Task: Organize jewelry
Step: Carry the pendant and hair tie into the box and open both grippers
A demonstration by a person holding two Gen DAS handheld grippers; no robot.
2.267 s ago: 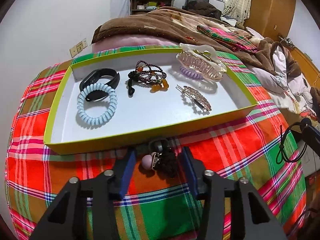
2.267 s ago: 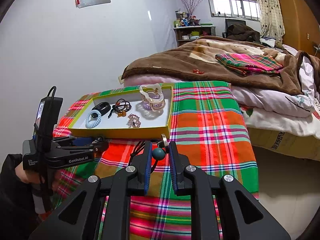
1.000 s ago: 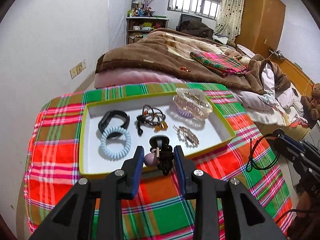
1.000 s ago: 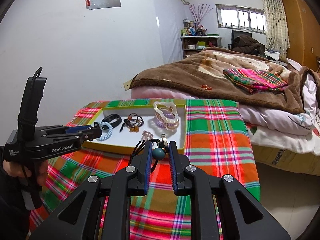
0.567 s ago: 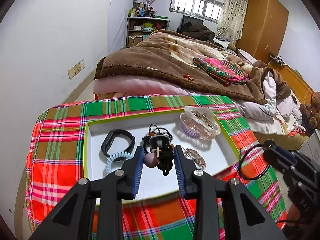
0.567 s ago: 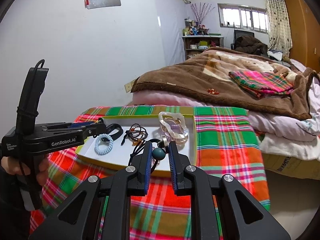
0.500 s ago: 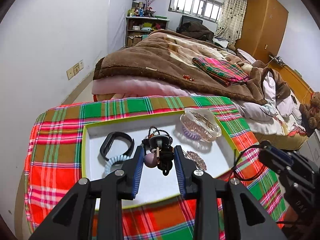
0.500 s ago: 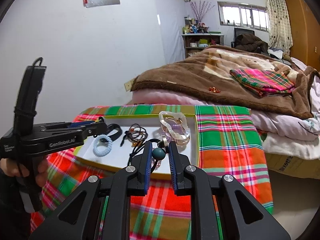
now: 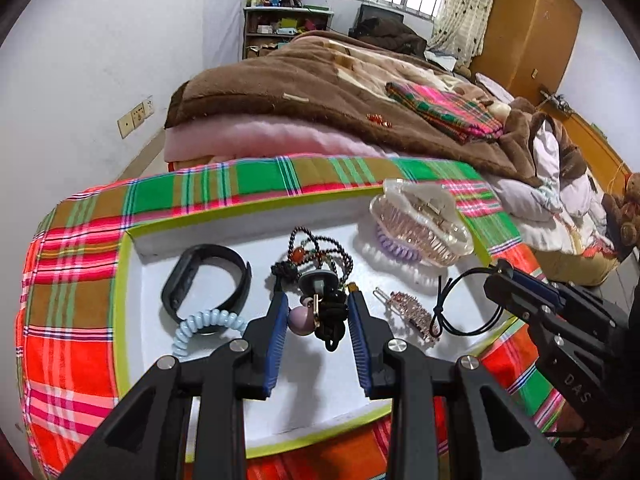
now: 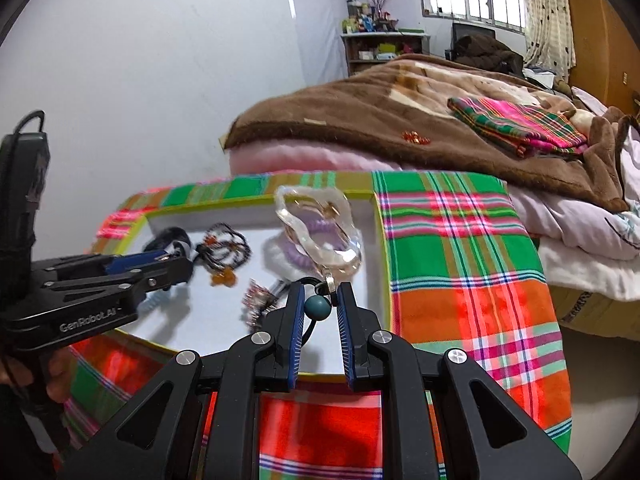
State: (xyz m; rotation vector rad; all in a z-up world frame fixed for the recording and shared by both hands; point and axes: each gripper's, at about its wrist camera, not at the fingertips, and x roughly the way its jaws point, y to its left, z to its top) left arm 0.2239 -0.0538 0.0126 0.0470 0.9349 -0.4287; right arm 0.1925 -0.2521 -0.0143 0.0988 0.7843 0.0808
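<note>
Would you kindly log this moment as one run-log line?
left gripper: shut on black hair tie | right gripper: shut on teal-bead tie | both over tray

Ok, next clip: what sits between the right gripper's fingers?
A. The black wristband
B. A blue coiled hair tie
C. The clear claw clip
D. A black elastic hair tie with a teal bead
D: the right gripper is shut on the teal-beaded black hair tie, while the other three lie in the tray.

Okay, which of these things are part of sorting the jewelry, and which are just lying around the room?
Job:
tray
black band
blue coil tie
bead bracelet
claw clip
barrette
pompom tie in left gripper
ball tie in right gripper

Lying about:
brown blanket
folded plaid cloth
shelf
</note>
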